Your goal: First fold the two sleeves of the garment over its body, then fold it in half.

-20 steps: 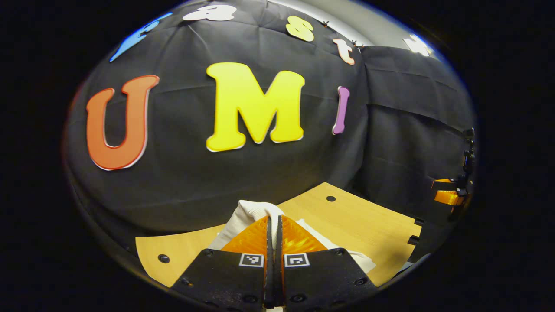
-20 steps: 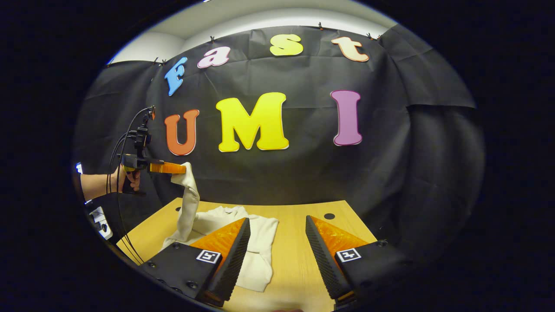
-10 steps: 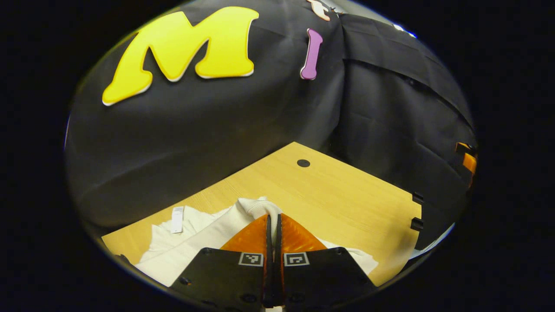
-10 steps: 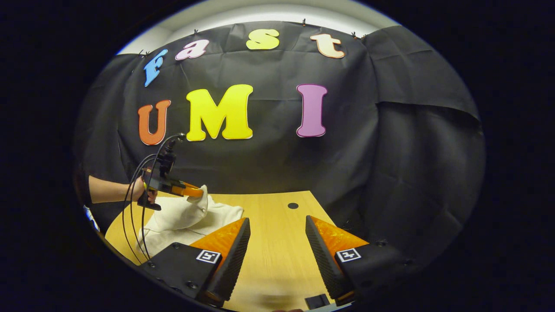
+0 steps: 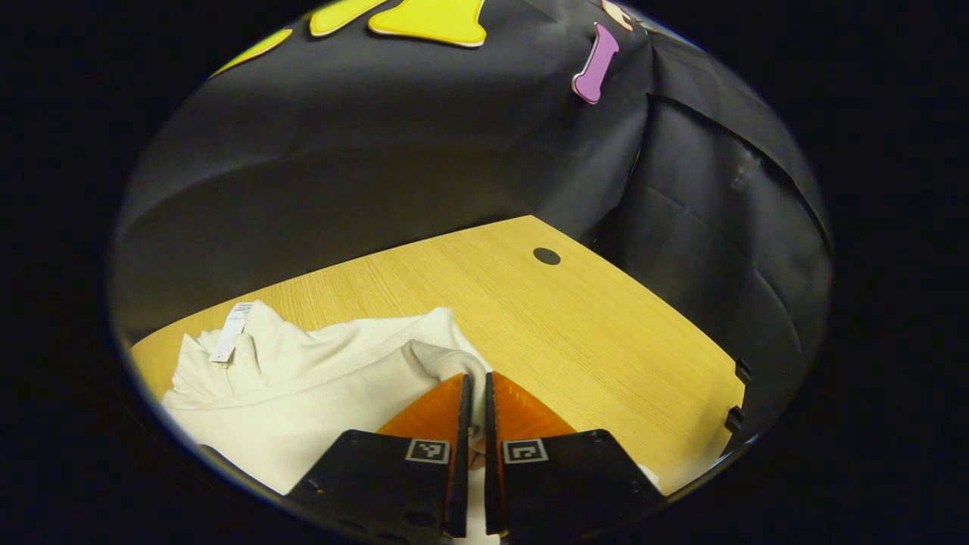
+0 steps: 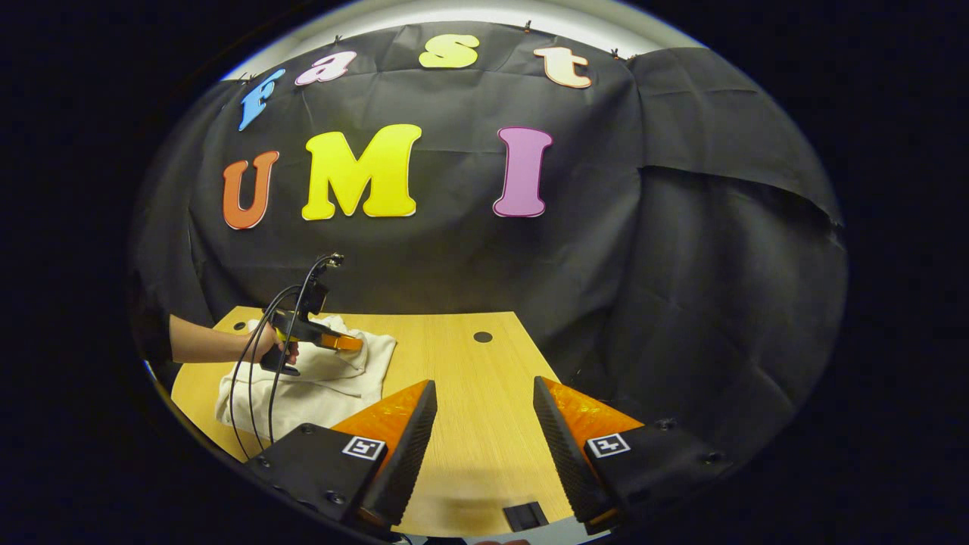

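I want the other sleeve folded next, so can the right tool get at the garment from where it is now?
Probably yes: the right tool hangs open over bare table, with nothing between it and the garment.

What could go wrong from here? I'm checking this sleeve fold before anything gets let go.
The left gripper is shut on the sleeve cuff low over the garment; opening may leave the sleeve bunched rather than flat. The cuff sits near the garment's edge by bare table, so it could slide off the body. The right gripper hangs open, away from the cloth, so nothing pins it.
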A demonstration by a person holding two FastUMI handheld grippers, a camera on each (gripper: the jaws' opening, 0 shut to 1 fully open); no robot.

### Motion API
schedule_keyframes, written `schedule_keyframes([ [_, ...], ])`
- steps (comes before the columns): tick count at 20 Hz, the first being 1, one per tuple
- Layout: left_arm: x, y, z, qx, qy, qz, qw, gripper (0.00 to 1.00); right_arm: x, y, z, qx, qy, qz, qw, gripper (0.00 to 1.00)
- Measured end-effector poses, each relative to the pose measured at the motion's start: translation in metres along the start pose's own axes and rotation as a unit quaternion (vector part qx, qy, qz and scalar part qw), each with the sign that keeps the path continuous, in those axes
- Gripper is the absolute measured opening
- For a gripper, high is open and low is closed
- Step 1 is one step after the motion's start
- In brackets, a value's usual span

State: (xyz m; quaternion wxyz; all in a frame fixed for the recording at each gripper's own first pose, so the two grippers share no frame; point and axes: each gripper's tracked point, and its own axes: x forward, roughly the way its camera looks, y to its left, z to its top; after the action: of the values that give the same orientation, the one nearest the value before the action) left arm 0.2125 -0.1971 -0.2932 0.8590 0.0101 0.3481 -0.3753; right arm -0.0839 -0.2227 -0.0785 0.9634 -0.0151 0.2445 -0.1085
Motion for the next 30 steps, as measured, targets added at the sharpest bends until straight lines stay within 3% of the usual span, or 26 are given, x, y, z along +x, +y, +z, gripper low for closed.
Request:
schedule_keyframes([
  [3, -0.003, 0.002, 0.001, -0.005, -0.004, 0.009, 1.0, 0.26, 0.0, 0.007, 0.001, -0.006, 0.0, 0.008, 1.0, 0.81],
  [4, -0.007, 0.001, 0.003, -0.01, -0.011, 0.006, 1.0, 0.38, 0.002, 0.009, 0.002, -0.007, -0.002, 0.012, 1.0, 0.81],
  [5, -0.014, -0.004, 0.006, -0.017, -0.02, 0.004, 1.0, 0.75, 0.003, 0.012, 0.003, -0.009, -0.004, 0.017, 1.0, 0.81],
  [6, -0.024, -0.004, 0.011, -0.022, -0.033, 0.008, 0.999, 0.74, 0.004, 0.017, 0.004, -0.01, -0.007, 0.023, 1.0, 0.81],
  [7, -0.033, -0.004, 0.015, -0.027, -0.045, 0.013, 0.999, 0.98, 0.005, 0.022, 0.006, -0.011, -0.01, 0.031, 0.999, 0.81],
  [16, -0.174, -0.006, 0.03, -0.053, -0.148, 0.098, 0.983, 0.99, 0.015, 0.098, 0.024, -0.015, -0.045, 0.119, 0.992, 0.81],
  [19, -0.234, 0.0, 0.024, -0.058, -0.184, 0.161, 0.968, 0.99, 0.02, 0.123, 0.029, -0.014, -0.052, 0.143, 0.988, 0.81],
  [22, -0.3, 0.02, 0.01, -0.055, -0.207, 0.274, 0.938, 0.98, 0.026, 0.149, 0.03, -0.013, -0.055, 0.165, 0.985, 0.81],
  [23, -0.317, 0.017, 0.007, -0.061, -0.212, 0.293, 0.93, 0.98, 0.028, 0.157, 0.029, -0.013, -0.055, 0.172, 0.983, 0.81],
  [26, -0.349, 0.009, -0.002, -0.085, -0.222, 0.33, 0.913, 0.98, 0.03, 0.184, 0.029, -0.013, -0.056, 0.193, 0.98, 0.82],
  [30, -0.368, 0.001, -0.016, -0.09, -0.226, 0.336, 0.91, 0.98, 0.032, 0.207, 0.024, -0.019, -0.052, 0.207, 0.977, 0.82],
])
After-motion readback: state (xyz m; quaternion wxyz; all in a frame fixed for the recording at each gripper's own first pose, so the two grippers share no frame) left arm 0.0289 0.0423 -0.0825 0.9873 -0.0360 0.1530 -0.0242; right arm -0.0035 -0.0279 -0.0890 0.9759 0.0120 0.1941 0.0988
